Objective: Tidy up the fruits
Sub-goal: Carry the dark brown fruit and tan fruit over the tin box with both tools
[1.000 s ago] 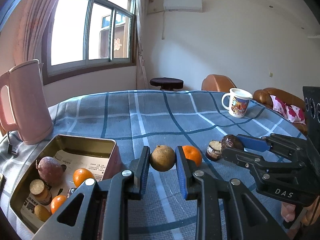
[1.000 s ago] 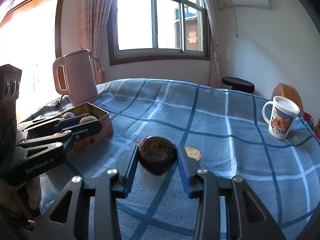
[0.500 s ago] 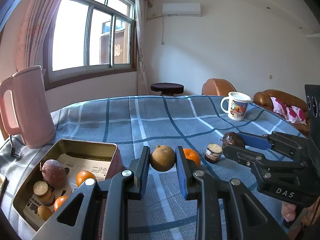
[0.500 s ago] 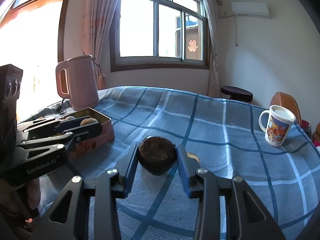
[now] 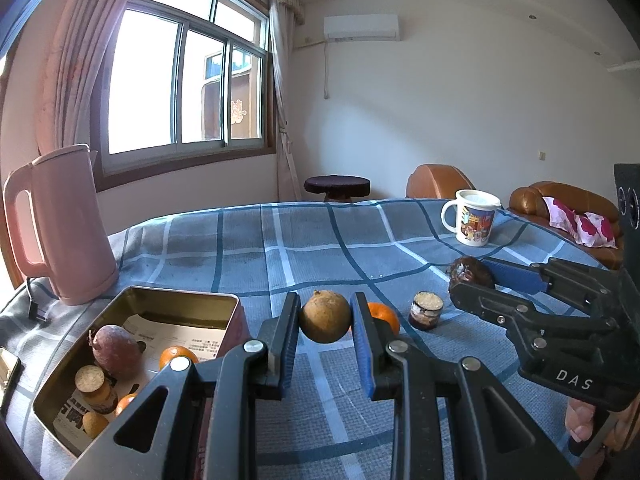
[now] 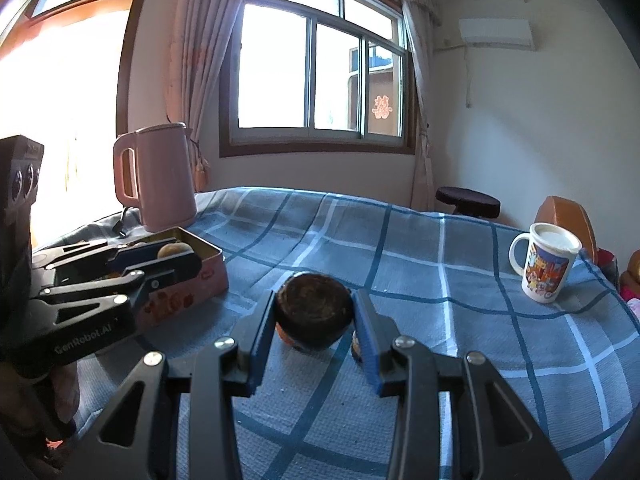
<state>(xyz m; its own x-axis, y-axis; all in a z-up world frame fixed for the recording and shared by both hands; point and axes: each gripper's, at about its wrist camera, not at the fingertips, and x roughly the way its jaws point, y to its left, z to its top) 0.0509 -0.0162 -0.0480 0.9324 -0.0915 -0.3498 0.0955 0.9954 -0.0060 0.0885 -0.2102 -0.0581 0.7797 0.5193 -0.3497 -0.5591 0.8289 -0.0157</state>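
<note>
At the far left a pink electric kettle [image 5: 60, 224] stands on the blue plaid cloth that covers the surface [image 5: 304, 240]. Just near of it sits an open metal tin [image 5: 188, 302] holding a reddish sweet potato [image 5: 116, 350], small oranges [image 5: 176, 357] and a short cork-topped jar [image 5: 94, 386], all lying on a printed sheet.

The left gripper [image 5: 325, 322] holds a round brown fruit [image 5: 325, 322] between its fingers, clear of the cloth and just right of the tin's near corner (the pads press on both sides of it). Behind its right finger an orange [image 5: 385, 315] rests on the cloth, and just to the right of that stands a small dark jar [image 5: 426, 310] with a pale top.

Further right the right gripper [image 6: 315, 312] is clamped on a dark, almost black round fruit [image 6: 315, 312], which sits between its blue-padded fingers; seen from the left wrist, this fruit [image 5: 470, 274] hangs above the cloth, right of the small jar. In the right wrist view a bit of orange and the jar peep out below and beside the dark fruit.

At the far right a white mug [image 5: 472, 218] with a cartoon print stands near the edge of the surface, well apart from the fruit, with brown leather seats [image 5: 560, 200] beyond.
</note>
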